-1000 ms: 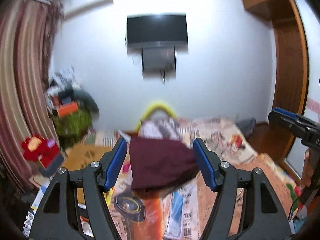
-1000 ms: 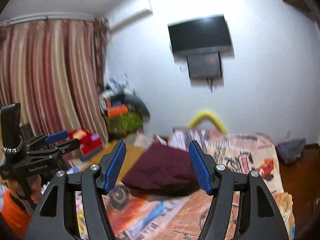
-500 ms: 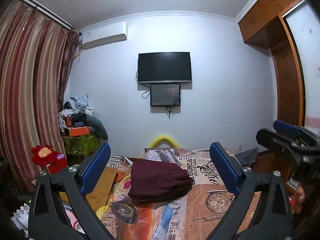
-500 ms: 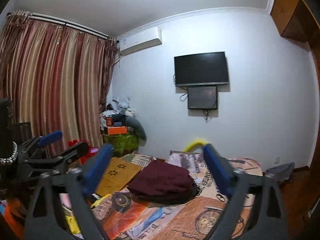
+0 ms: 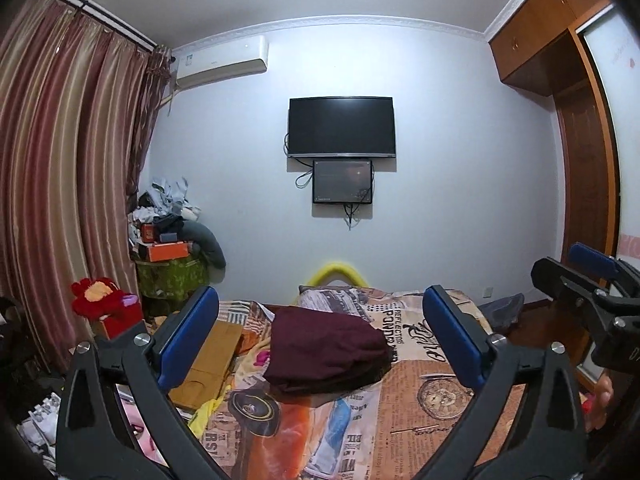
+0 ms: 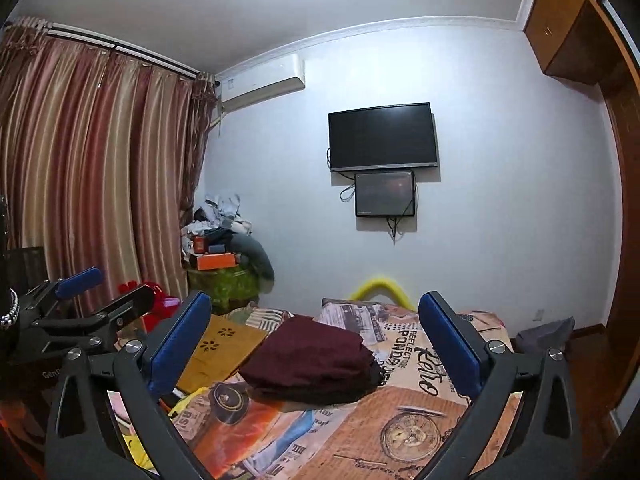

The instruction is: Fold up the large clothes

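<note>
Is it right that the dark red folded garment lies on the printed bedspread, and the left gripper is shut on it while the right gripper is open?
Not quite. The left gripper is open too, its blue pads wide apart and clear of the dark red folded garment, as the left wrist view shows. The garment does lie on the printed bedspread, and the right gripper is open.

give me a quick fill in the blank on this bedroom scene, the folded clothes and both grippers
The folded garment on the bed is dark ____ in colour.
The left gripper and right gripper both hold ____.
On the wall, the smaller screen hangs directly ____ the television.

Missing words: maroon; nothing; below
</note>
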Motion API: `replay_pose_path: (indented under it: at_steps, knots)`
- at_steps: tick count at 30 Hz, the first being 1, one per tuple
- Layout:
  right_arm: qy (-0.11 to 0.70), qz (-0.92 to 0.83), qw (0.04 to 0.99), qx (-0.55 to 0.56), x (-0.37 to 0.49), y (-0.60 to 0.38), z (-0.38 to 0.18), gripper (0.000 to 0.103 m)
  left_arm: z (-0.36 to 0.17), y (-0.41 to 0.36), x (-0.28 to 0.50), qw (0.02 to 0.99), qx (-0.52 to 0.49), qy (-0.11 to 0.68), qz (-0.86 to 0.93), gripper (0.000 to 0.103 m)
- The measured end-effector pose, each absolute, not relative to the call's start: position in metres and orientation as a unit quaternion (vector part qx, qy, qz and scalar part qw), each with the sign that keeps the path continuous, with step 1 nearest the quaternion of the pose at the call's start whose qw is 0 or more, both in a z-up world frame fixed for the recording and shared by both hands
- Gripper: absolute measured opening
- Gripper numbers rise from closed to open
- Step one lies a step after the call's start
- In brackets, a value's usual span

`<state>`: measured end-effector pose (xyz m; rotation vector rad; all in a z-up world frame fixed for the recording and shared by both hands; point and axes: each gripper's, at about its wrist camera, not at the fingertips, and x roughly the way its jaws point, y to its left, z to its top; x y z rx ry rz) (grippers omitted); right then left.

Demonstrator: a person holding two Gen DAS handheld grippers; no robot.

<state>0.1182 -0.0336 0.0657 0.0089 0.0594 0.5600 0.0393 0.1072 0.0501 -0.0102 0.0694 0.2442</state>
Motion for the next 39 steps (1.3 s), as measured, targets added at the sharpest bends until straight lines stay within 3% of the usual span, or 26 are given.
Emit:
replay_pose_path:
  at_steps: [39]
  knots:
    - [0.061,0.266,0.962,0.011,0.114,-0.045,0.065,0.103,0.036,0.110,0.047,0.991,-0.013,0.057,0.118,0.102]
